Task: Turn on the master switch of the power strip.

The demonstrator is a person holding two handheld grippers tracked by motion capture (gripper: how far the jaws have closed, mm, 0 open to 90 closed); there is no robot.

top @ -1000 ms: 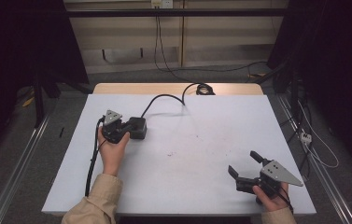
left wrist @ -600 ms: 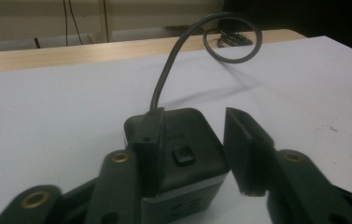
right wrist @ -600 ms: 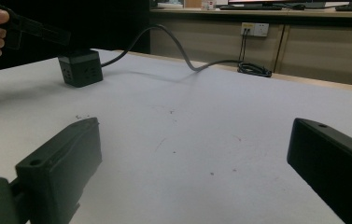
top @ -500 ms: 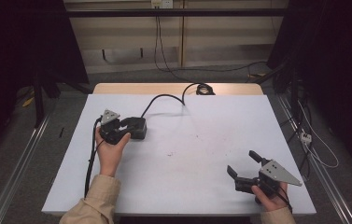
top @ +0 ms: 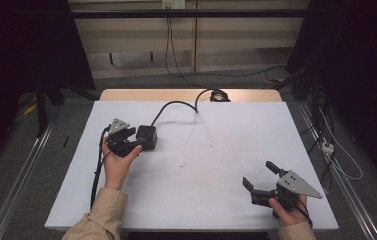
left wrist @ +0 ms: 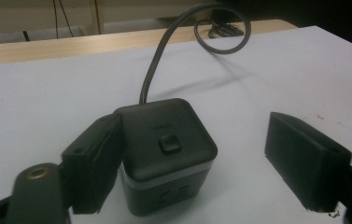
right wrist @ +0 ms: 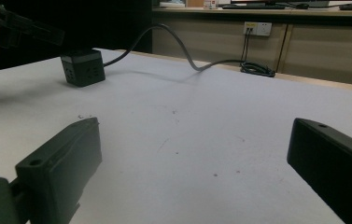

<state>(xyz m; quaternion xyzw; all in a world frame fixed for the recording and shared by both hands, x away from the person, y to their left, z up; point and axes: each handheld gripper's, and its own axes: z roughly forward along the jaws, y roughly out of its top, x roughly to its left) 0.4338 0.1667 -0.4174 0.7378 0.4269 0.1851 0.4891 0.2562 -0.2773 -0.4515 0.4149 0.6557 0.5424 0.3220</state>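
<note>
The cube power strip (left wrist: 166,156) sits at the table's (top: 216,200) left, between the left gripper's (left wrist: 190,163) jaws, which have just been opening: one pad lies against its side, the other stands clear. Pulling back carelessly could drag the cube, and its stiff cable (top: 176,106) might shift it. The right gripper (top: 263,180) waits open, well apart

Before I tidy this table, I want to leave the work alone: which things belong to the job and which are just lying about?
In the job:
- black cube socket, between the left tool's jaws, which have just been opening
- its grey cable

Lying about:
- wall outlet
- loose cables on the floor
</note>
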